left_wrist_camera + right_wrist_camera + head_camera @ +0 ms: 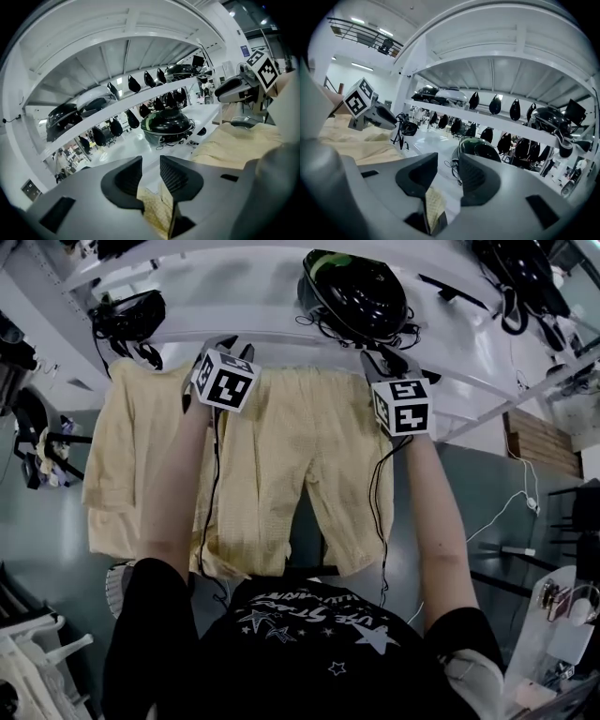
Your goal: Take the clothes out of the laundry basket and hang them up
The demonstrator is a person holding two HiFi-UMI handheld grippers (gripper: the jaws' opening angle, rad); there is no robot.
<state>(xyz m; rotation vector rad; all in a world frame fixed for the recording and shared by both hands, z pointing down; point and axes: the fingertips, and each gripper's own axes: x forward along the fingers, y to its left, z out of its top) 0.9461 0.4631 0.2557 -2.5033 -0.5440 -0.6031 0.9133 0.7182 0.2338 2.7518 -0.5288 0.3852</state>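
Observation:
Pale yellow shorts [281, 474] hang over the edge of a white curved shelf [300, 338], legs down. My left gripper [230, 341] is at the waistband's left end and my right gripper [386, 357] at its right end. In the left gripper view the jaws [151, 176] stand apart, with a fold of the yellow cloth [157, 211] lying loose low between them. The right gripper view shows the same: the jaws [447, 176] are parted and a strip of yellow cloth [434, 206] rests by the left jaw, not pinched.
A second yellow garment [122, 465] hangs over the same edge to the left of the shorts. On the shelf sit a black helmet [354, 292] with cables and a black headset [127, 315]. Racks and a stand fill the floor on the right.

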